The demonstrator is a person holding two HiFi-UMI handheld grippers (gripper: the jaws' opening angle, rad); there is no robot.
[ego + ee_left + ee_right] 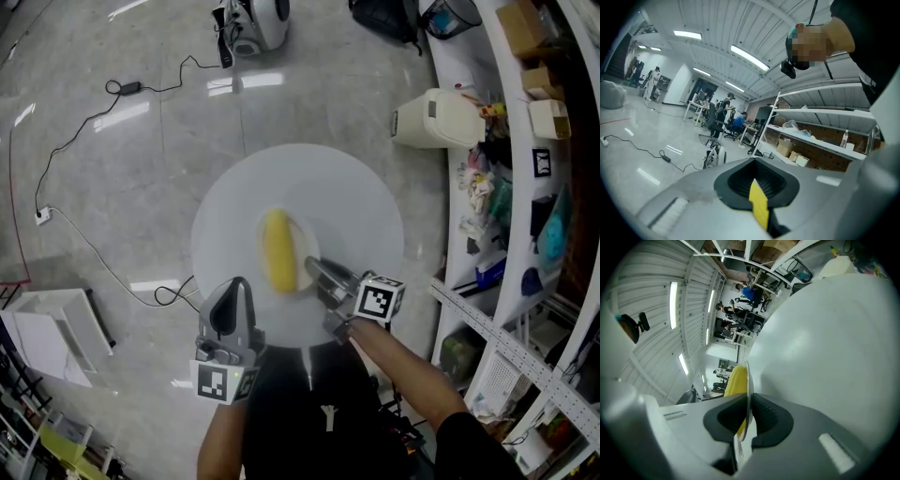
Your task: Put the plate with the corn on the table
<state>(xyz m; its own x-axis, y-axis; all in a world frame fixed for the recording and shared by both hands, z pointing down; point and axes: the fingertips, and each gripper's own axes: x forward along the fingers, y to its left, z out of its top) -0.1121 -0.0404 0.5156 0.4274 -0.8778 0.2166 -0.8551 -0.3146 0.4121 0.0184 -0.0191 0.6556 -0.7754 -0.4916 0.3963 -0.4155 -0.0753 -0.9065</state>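
The right gripper (314,267) has its jaws pinched onto the near rim of the small, thin, pale round plate (302,239). Its own view shows the black pads pressing on either side of the plate's edge (748,380), so the grip is firm and not yet let go. On the plate lies the yellow cob of corn (276,249), roughly along the plate's middle and just beyond the jaw tips; from the right gripper view it shows as a yellow ridged mass (736,380) on one face of the plate. The plate sits over the middle of the round white table (347,197), well inside its rim. Whether its underside already rests on the tabletop (825,357) or hangs just above it I cannot tell from these views. The left gripper (236,286) is held at the near edge of the table, apart from the plate, with its jaws together on nothing (757,183). It appears to take no part in the carrying. I judge the task nearly finished: the plate with the corn has reached the table. What seems left is to settle it flat if it is not down, part the right jaws and draw that gripper back without dragging the rim or rolling the cob.
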